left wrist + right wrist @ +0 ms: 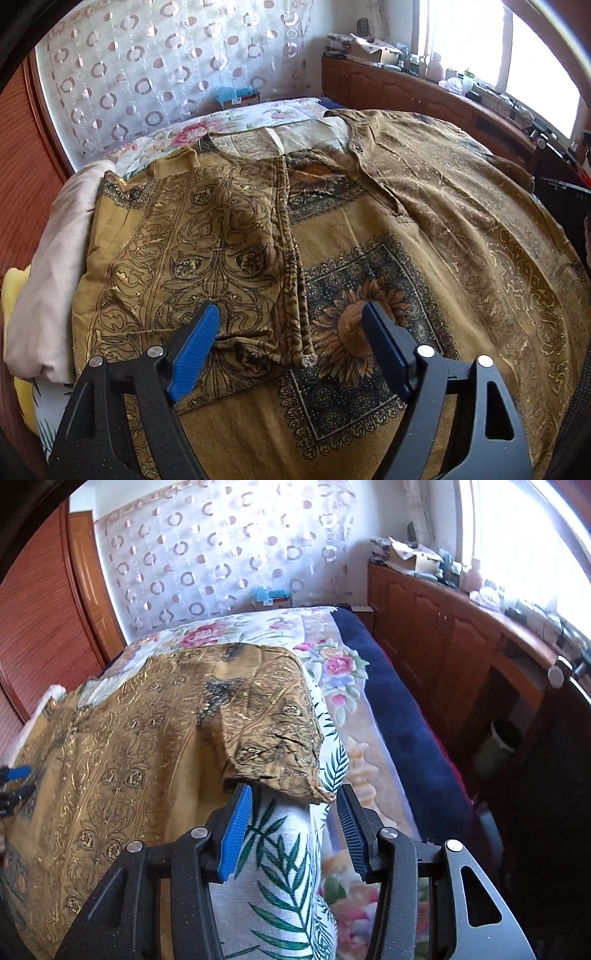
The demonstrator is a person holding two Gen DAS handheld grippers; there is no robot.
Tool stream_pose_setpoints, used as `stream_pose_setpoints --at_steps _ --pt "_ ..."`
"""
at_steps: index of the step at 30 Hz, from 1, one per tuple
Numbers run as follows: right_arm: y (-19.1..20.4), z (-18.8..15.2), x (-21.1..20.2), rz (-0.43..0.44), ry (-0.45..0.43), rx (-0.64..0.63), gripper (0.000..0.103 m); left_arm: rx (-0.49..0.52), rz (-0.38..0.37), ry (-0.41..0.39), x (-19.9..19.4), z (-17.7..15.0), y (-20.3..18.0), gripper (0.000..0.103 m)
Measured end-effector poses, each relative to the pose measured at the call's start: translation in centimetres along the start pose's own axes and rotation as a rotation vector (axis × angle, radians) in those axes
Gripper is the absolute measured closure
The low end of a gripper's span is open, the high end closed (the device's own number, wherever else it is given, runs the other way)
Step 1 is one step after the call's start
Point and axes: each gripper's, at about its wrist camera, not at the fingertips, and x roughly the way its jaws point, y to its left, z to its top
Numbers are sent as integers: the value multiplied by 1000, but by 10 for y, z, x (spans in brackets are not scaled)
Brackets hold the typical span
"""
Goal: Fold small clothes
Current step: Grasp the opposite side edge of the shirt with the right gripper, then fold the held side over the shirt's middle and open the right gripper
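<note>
Blue ribbed pads (195,350) of our left gripper (291,347) frame the foreground of the left wrist view; the jaws stand wide apart and hold nothing, poised over the shirt (369,229), near the folded-in sleeve cuff (308,360). Our right gripper (293,827) is likewise open and empty, its pads flanking the other sleeve (273,746) without pressing it.

The shirt lies spread on the bed (332,657), collar toward the far end. We judge the fold as begun: in the left wrist view one sleeve already lies turned inward across the chest. The other sleeve hangs off the shirt's edge onto a leaf-printed sheet (291,849), so it seems not yet folded. Folding the body appears to remain.

The cloth is thin and mustard-brown, printed with dark scrollwork, glinting gold lines and a bordered sunflower panel (354,325); it creases softly. Beneath it are a floral bedcover (343,664) and a pale cushion (48,280).
</note>
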Motion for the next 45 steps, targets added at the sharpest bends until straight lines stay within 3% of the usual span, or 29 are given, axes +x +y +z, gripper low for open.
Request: stream_pose_setpoints --at_steps 11,26,28,30,35,40,45 --pt "-11 26 29 -21 27 49 53 -1 -33 12 3 2 0 16" --pt "-38 24 59 132 148 210 54 -2 -34 12 2 1 0 15" --pt "-45 22 59 169 153 235 60 -2 -33 11 2 1 0 15" --pt "-49 22 58 195 151 242 72 -2 -33 11 3 1 0 15" --pt "-40 31 45 169 101 172 91 -2 -34 11 3 1 1 15" --pt "-14 51 26 126 2 44 93 -2 -34 11 3 1 1 15" --pt "38 58 21 123 -35 -123 93 -2 -34 11 3 1 1 15"
